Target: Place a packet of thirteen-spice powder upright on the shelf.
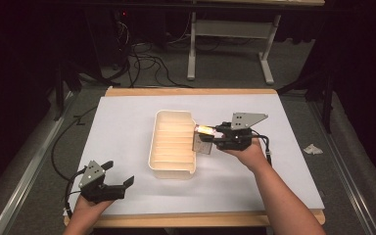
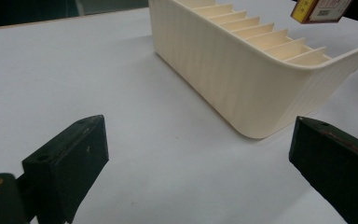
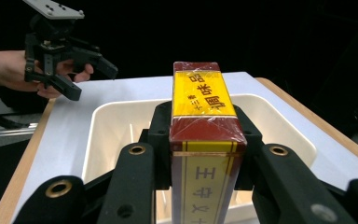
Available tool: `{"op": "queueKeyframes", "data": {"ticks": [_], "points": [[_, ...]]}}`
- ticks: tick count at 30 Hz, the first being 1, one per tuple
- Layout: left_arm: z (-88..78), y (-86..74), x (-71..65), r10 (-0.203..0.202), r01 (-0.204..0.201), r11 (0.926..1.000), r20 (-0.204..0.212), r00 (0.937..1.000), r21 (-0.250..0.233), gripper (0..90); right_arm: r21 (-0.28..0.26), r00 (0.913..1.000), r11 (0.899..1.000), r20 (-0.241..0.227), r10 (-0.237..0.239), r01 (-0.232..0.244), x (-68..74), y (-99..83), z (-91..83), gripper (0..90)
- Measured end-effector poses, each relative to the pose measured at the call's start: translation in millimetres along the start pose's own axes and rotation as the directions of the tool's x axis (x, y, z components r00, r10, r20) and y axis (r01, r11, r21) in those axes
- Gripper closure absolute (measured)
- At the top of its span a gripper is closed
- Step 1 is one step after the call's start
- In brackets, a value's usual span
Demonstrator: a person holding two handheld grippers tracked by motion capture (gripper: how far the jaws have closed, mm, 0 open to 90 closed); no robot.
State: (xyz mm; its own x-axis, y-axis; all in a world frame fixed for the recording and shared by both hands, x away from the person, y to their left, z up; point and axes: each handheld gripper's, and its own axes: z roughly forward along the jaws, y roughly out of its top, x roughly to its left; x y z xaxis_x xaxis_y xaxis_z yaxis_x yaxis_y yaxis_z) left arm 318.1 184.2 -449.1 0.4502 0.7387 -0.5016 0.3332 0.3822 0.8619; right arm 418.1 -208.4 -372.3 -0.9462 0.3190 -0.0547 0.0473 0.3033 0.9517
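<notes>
Table [image 1: 127, 112] bearing a slotted tray [image 1: 172, 169]. Right gripper [image 1: 210, 137], jaws clamped on a box [image 3: 205, 121], holds it at the tray's right rim; lowering it squarely between two dividers seems best. Left gripper [image 1: 120, 178], jaws wide and empty, rests well apart.

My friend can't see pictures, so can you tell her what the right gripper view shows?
A hand-held gripper clamps a yellow and dark red box with Chinese writing, held over a cream tray with dividers on a white table. Farther off on the left, a person's hand holds the other hand-held gripper, open.
</notes>
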Motion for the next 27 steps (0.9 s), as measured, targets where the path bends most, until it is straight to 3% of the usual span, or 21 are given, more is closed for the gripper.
{"op": "queueKeyframes", "data": {"ticks": [8,14,27], "points": [[-1.3,0.3,-0.2,0.002,-0.002,1.0,-0.002,1.0,-0.003,5.3,-0.028,0.9962,0.998,-0.068,-0.053,0.052,-2.6,2.5,8.6,69.1],[-1.4,0.0,-0.3,-0.002,0.002,1.0,-0.002,1.0,-0.003,5.3,-0.013,0.9914,0.997,-0.106,-0.076,0.075,-5.9,0.4,18.1,69.0],[-2.5,0.4,0.0,0.001,-0.001,1.0,-0.001,1.0,-0.002,5.4,0.011,0.9836,0.996,-0.16,-0.082,0.085,-6.9,0.5,36.8,69.0]]}}
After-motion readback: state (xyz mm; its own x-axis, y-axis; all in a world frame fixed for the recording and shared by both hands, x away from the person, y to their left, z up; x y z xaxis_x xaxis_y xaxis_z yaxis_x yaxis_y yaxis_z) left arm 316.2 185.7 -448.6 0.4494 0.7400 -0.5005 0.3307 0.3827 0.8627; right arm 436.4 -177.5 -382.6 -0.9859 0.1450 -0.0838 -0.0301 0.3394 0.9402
